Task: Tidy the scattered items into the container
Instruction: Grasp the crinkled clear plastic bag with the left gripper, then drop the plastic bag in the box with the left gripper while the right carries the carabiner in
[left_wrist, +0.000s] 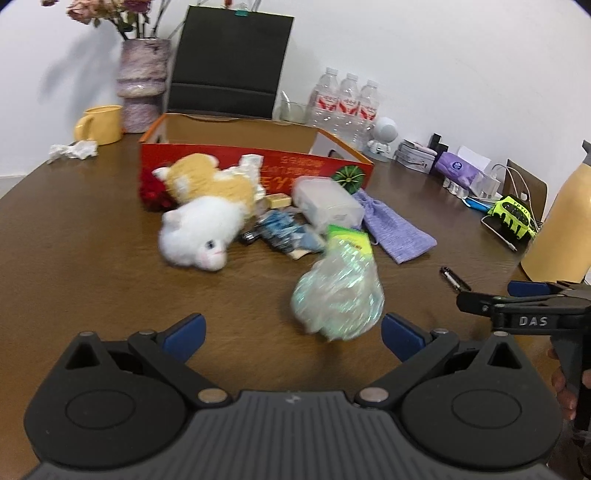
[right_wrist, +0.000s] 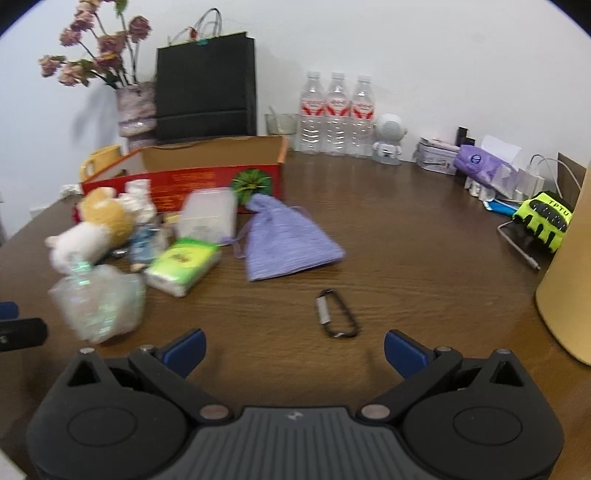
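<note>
Only the right wrist view shows the whole carabiner (right_wrist: 337, 313), lying just ahead of the right gripper (right_wrist: 293, 350), and the green tissue pack (right_wrist: 183, 264) flat on the table (right_wrist: 406, 258); the left wrist view shows little more than the carabiner's end. Both the left gripper (left_wrist: 293, 334) and the right one have their jaws spread wide and grip nothing, the crinkly clear bag (left_wrist: 338, 295) sitting just ahead of the left one's blue pads. Beyond the bag lie the white plush (left_wrist: 199, 236), the orange plush (left_wrist: 210, 177), a clear plastic box (left_wrist: 327, 201) and a purple pouch (right_wrist: 286, 240), all piled against the front of the red cardboard box (left_wrist: 255, 162), with three water bottles (right_wrist: 336, 114) standing behind it by the wall.
</note>
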